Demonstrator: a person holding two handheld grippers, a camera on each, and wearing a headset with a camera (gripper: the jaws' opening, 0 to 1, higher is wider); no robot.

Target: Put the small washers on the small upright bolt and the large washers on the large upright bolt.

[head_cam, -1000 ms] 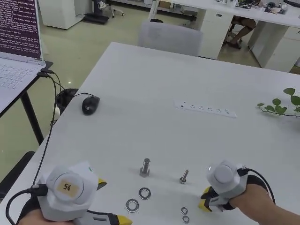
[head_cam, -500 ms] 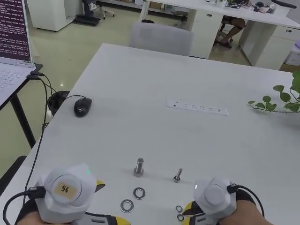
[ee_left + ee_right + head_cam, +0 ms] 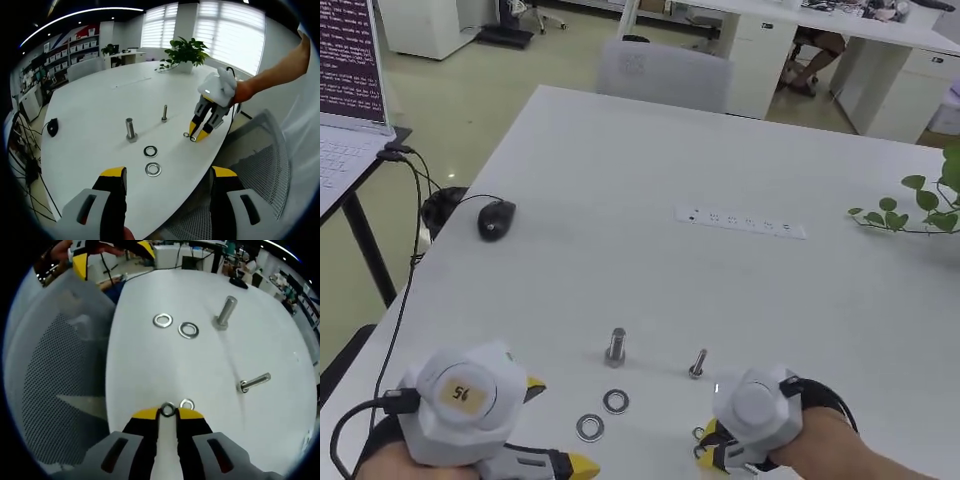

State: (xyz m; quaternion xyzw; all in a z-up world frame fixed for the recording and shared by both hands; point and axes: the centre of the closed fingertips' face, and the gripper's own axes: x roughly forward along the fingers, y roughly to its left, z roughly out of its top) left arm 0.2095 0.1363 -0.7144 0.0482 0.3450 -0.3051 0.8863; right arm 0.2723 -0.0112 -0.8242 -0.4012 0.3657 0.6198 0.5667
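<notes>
The right gripper [image 3: 168, 414], jaws narrowed and seemingly pinching a small washer [image 3: 168, 410] at the table [image 3: 150, 365] edge, should carry it level to the small bolt [image 3: 255, 382], while the left gripper [image 3: 168, 172] hangs wide.

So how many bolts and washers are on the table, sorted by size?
Large bolt: 1
Small bolt: 1
Large washers: 2
Small washers: 2
Total: 6
</notes>
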